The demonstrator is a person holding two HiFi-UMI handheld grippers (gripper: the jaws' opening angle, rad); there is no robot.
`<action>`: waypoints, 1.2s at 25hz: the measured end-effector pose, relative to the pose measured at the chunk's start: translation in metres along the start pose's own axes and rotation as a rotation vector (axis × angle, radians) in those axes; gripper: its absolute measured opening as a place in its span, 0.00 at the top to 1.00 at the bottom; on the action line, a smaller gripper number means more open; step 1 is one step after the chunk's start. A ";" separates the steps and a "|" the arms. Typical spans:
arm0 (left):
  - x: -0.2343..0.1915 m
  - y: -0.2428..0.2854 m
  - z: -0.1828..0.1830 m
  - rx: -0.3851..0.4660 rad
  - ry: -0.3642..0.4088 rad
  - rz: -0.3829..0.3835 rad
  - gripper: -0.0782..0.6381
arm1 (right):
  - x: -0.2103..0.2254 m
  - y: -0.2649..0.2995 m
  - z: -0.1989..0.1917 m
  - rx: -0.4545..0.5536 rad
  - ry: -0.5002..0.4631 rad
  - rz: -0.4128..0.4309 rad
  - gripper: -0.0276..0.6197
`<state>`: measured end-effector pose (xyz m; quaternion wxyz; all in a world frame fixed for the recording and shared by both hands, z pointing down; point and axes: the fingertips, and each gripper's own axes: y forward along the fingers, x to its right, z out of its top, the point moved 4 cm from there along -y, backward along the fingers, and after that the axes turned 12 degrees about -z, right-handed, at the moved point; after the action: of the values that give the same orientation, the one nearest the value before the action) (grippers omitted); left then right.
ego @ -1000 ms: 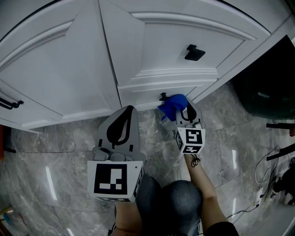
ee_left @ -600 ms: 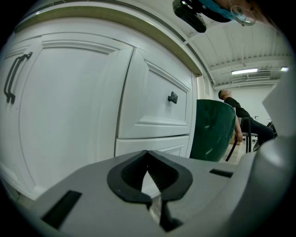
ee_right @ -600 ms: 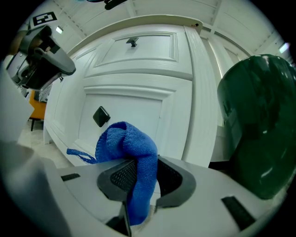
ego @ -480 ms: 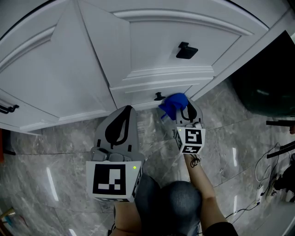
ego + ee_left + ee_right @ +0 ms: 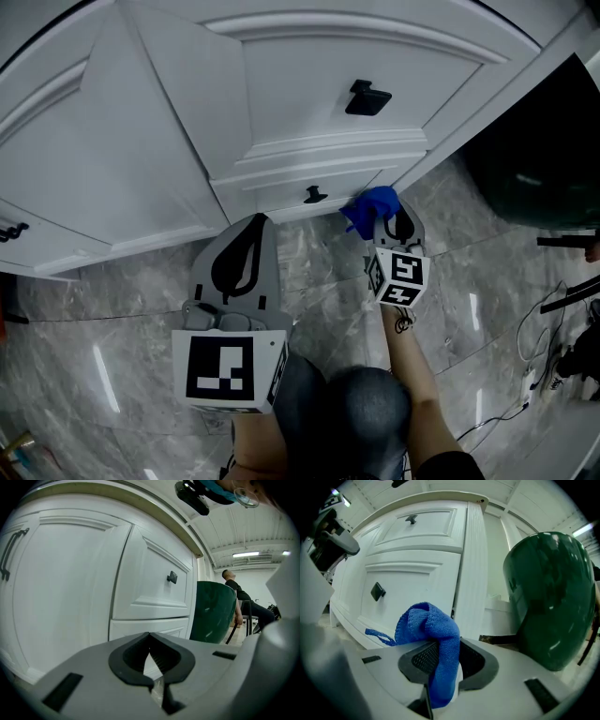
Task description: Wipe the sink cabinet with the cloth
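Right gripper (image 5: 386,223) slid right along the lower drawer front (image 5: 272,195), carrying the clamped cloth (image 5: 372,207) with it. The small knob (image 5: 314,194), which had been just beside the cloth ahead of the jaws, ended up well off to their left. The cloth ended near the cabinet's right corner post (image 5: 417,167).

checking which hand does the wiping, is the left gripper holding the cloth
No, the left gripper holds nothing; the blue cloth is clamped in the right gripper.
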<state>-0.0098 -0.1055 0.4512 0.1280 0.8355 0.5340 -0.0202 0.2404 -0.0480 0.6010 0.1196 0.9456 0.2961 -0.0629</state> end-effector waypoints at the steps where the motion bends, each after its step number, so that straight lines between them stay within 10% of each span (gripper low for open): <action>1: 0.000 0.000 0.000 0.001 0.000 0.000 0.89 | 0.005 0.001 -0.001 -0.004 0.005 -0.015 0.78; 16: -0.008 -0.014 0.005 0.011 0.019 0.048 0.89 | 0.009 0.000 -0.007 -0.028 0.000 -0.041 0.78; 30: -0.030 -0.053 0.015 0.045 0.019 0.133 0.89 | -0.146 -0.032 -0.011 -0.028 0.025 0.385 0.78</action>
<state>-0.0688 -0.1144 0.4315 0.1054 0.8719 0.4780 -0.0158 0.1028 -0.0993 0.6330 0.1388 0.9837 0.1123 -0.0230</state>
